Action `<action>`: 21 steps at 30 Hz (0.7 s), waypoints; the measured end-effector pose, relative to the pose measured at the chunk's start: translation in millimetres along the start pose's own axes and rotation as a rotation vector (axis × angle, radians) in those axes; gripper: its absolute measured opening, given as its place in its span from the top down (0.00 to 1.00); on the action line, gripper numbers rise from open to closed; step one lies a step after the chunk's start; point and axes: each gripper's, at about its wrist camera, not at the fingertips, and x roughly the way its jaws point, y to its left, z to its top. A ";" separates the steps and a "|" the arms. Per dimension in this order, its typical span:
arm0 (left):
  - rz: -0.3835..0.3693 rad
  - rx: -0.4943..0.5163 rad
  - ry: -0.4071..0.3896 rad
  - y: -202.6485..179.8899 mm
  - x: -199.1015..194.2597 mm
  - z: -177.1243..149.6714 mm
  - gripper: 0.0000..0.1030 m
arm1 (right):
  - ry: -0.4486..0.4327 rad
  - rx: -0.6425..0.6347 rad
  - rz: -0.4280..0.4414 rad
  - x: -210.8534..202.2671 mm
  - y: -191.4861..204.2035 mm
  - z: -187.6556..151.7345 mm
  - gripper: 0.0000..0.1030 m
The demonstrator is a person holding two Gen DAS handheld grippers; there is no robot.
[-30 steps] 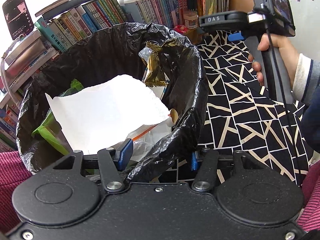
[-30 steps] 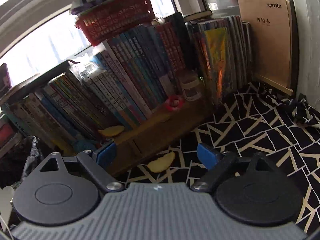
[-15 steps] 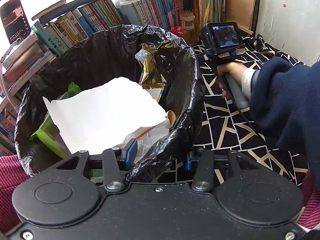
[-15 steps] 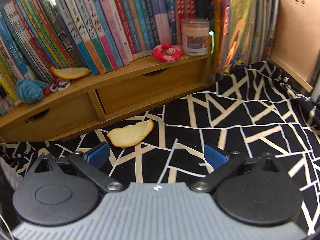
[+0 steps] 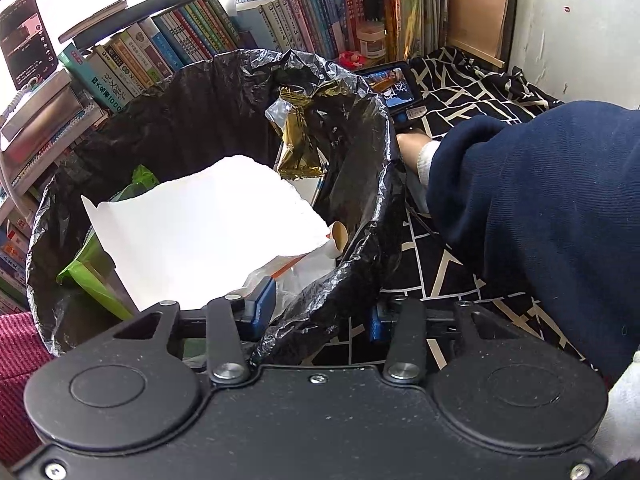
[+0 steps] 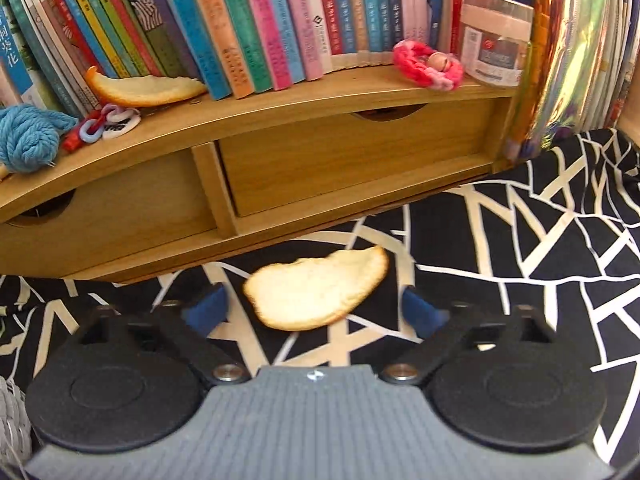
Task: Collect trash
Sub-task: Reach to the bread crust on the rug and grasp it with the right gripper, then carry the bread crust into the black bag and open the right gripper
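The left claw (image 5: 316,312) is pinching the rim of the black bin bag (image 5: 360,216), keeping its mouth open, while the right claw (image 6: 316,312) is standing wide, its jaws just closing in, with a piece of fruit peel (image 6: 318,290) lying untouched between them on the patterned cloth (image 6: 500,264). The peel looks light, curled and slightly stiff, so pinching across its narrow middle seems best. Further off, a second peel (image 6: 144,90) is lying on the wooden shelf (image 6: 300,96) against the books (image 6: 248,20).

Lower centre of the right wrist view, bare patterned cloth (image 6: 500,248) rings the peel (image 6: 316,292); a wooden shelf (image 6: 320,160) walls off the top. In the left wrist view, paper (image 5: 200,236) fills the bin bag (image 5: 180,120); a sleeve (image 5: 540,220) blocks the right.
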 end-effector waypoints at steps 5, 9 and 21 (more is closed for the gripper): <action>-0.004 -0.004 -0.003 1.1 -0.3 -0.4 0.59 | -0.030 0.047 0.007 -12.7 -1.7 0.0 0.43; -0.010 -0.014 -0.004 3.0 -0.2 -0.3 0.59 | -0.040 0.052 0.006 -31.6 -7.8 3.1 0.47; -0.034 -0.043 0.012 9.9 2.3 0.6 0.57 | -0.102 0.033 0.050 -154.9 -28.3 16.6 0.47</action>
